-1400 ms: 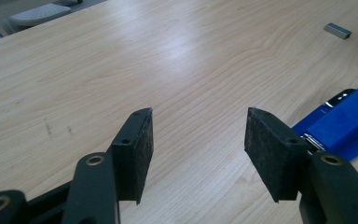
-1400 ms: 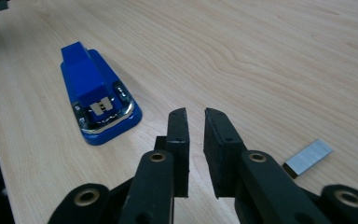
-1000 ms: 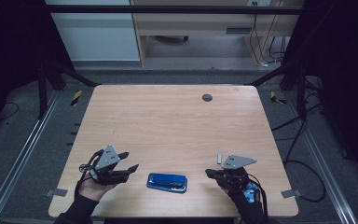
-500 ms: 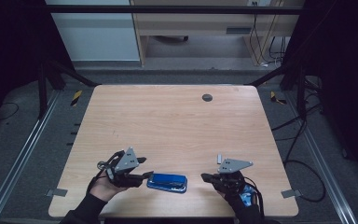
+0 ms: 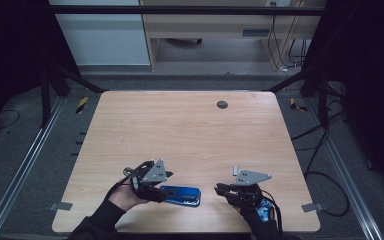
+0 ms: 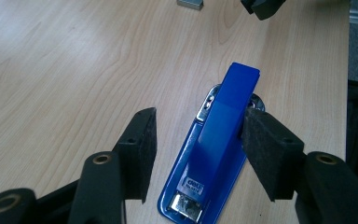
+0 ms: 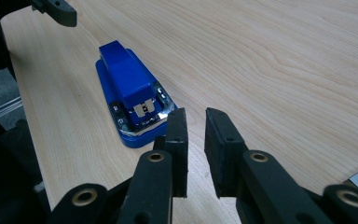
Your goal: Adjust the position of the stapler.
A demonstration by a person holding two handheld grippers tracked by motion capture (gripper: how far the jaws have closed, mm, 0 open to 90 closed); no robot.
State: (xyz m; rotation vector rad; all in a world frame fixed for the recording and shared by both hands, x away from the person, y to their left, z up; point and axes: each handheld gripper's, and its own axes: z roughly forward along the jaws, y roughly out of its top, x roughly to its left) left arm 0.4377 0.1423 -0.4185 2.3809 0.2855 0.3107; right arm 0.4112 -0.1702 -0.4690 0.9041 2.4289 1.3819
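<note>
Left gripper view: stapler sits between the spread left jaws, unpinched; right gripper, slightly parted, just beside it.

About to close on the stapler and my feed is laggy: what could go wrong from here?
1. The left gripper straddles the stapler off-centre: one pad is at its side, the other stands clear. Closing now may push it sideways or twist it.
2. The stapler lies near the table's front edge; a shove could send it off.
3. The right gripper sits close to the stapler's end, jaws just parted with nothing between them; both grippers could collide.
</note>
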